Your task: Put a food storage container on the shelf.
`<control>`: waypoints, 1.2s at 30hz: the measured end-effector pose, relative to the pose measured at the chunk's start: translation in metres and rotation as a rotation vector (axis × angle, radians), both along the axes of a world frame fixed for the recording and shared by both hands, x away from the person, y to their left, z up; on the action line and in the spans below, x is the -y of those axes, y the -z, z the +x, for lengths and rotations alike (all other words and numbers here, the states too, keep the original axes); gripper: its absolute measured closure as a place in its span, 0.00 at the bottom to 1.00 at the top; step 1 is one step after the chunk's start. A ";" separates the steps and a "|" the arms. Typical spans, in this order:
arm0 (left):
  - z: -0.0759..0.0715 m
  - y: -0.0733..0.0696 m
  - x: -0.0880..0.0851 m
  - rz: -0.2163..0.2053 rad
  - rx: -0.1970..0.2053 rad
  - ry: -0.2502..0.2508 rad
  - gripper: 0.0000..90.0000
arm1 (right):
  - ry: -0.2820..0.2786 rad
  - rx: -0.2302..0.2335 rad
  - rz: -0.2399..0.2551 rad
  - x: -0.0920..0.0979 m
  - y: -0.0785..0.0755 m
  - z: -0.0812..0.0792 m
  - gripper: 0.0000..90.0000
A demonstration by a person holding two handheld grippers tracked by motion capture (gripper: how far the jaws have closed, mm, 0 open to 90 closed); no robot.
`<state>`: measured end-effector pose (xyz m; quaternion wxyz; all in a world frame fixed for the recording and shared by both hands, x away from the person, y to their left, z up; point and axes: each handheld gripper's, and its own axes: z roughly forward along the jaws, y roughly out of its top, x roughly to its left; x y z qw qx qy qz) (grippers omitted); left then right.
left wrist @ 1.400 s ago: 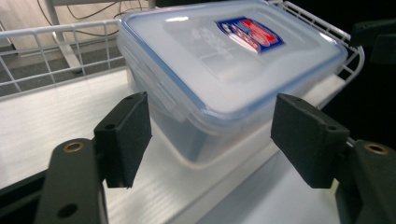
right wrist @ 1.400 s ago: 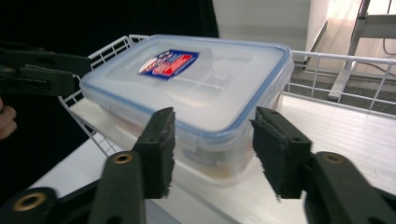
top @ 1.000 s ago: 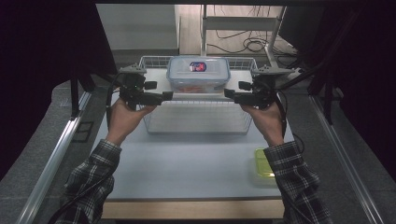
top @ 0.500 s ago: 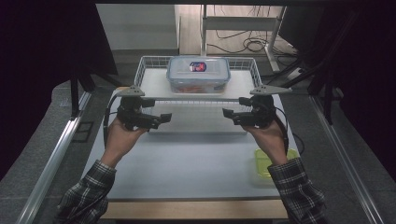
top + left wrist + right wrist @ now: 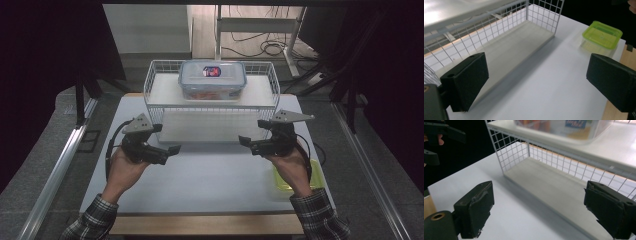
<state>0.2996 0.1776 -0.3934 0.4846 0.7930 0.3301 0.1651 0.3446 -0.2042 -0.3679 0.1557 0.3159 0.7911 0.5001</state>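
Both grippers have come away from the wire rack [image 5: 210, 107] since the earlier frame: back then we saw them up at the ends of its upper shelf, now they hang lower and nearer the person, over the white table [image 5: 210, 175] in front of the rack. Left gripper [image 5: 167, 150] sits off the rack's front left corner, right gripper [image 5: 245, 142] off its front right corner, tips turned inward toward each other, well apart. Jaws on both have just been opening; we see them spread wide with nothing between them (clear in both gripper views, only bare table and rack past the pads). Neither touches the rack.

Rack stands at the far middle of the table, two tiers, white boards on each. Clear lidded container [image 5: 212, 80] rests on the upper shelf, about centre, lid on, colourful contents inside, a sticker on top. Lower shelf [image 5: 519, 47] is bare board.

Green-lidded box [image 5: 292, 177] sits on the table near the right edge, partly hidden under the right hand in the high view; the left gripper view shows it whole [image 5: 602, 35], closed, apart from the rack.
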 end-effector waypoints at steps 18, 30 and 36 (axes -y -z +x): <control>-0.040 0.048 0.004 0.055 0.001 0.010 0.05 | -0.014 0.007 -0.055 0.004 0.041 -0.032 0.08; -0.057 0.080 -0.009 0.062 -0.036 -0.027 0.05 | -0.002 -0.001 -0.083 0.007 0.067 -0.051 0.09; -0.066 0.093 -0.009 0.059 -0.040 -0.046 0.05 | -0.014 -0.036 -0.101 0.006 0.082 -0.058 0.11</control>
